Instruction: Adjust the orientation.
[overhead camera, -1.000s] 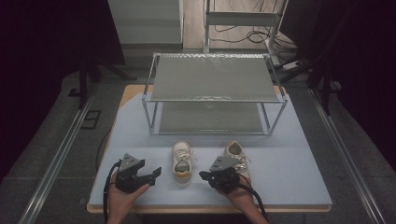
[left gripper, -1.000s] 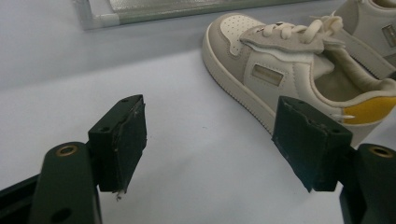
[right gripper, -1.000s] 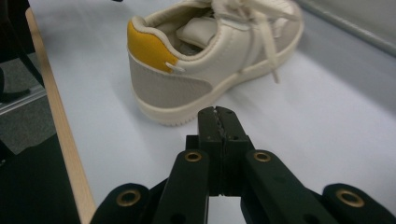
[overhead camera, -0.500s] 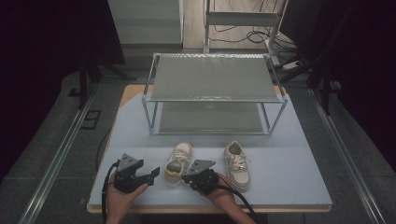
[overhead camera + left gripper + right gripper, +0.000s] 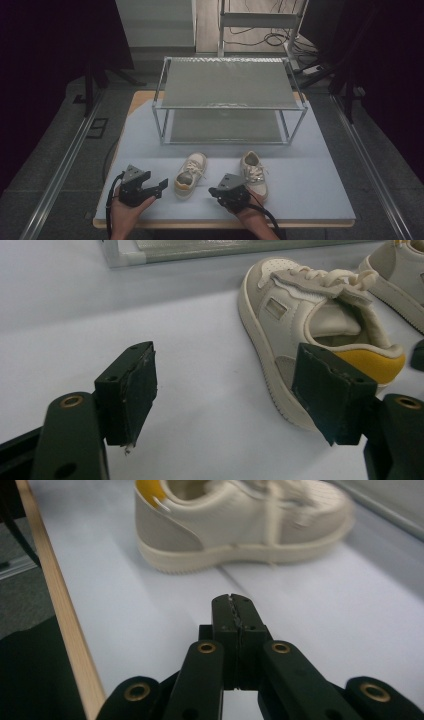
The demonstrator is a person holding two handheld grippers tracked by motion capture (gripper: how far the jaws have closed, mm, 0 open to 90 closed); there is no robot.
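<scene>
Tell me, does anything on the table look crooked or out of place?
The left shoe sits askew: its toe angles away from the right shoe, which points straight at the metal rack, so the pair is not parallel. Both shoes stand upright on their soles. Nothing looks spilled or damaged.

Two small shoes lie on the bench: the left shoe and the right shoe. One two-tier metal rack stands farther back. Two tongs sit near: left tongs, right tongs.

Dim room, grey floor, cables (tangled), pale blue tabletop
</scene>
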